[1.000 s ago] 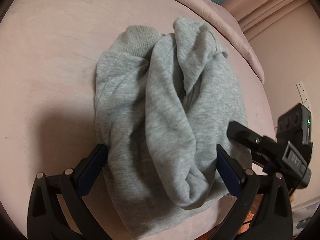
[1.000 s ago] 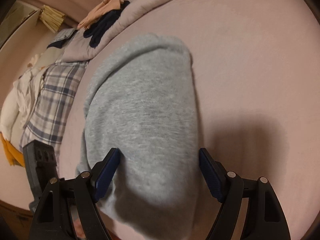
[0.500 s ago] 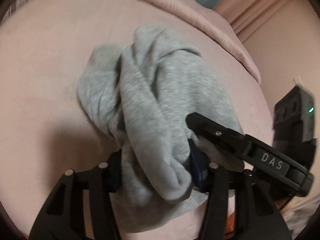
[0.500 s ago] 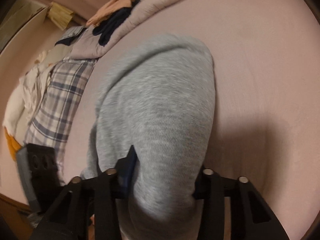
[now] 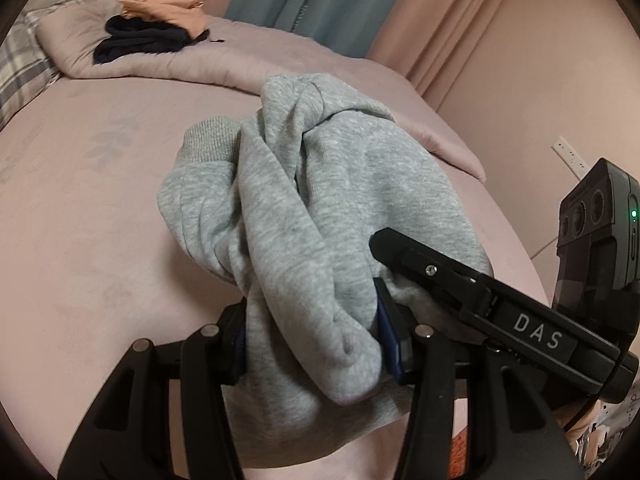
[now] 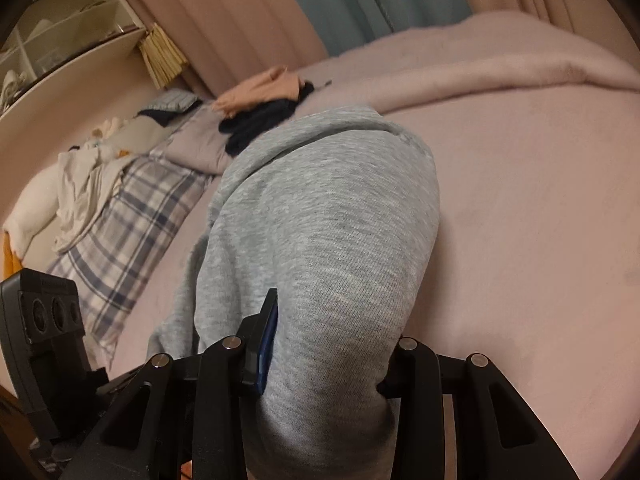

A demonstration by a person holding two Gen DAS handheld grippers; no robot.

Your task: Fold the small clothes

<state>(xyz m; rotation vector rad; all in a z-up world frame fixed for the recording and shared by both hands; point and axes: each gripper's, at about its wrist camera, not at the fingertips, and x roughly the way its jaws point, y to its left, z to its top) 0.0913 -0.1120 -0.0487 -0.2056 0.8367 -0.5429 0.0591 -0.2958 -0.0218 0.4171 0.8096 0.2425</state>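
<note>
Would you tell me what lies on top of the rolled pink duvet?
On the pink duvet lie a dark garment and, partly over it, a peach garment; anything beneath them is covered.

"DAS" in white capitals on the black right hand-held gripper; nothing else legible.

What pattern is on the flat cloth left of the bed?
Blue-and-white plaid cloth, clearest in the right wrist view.
</note>
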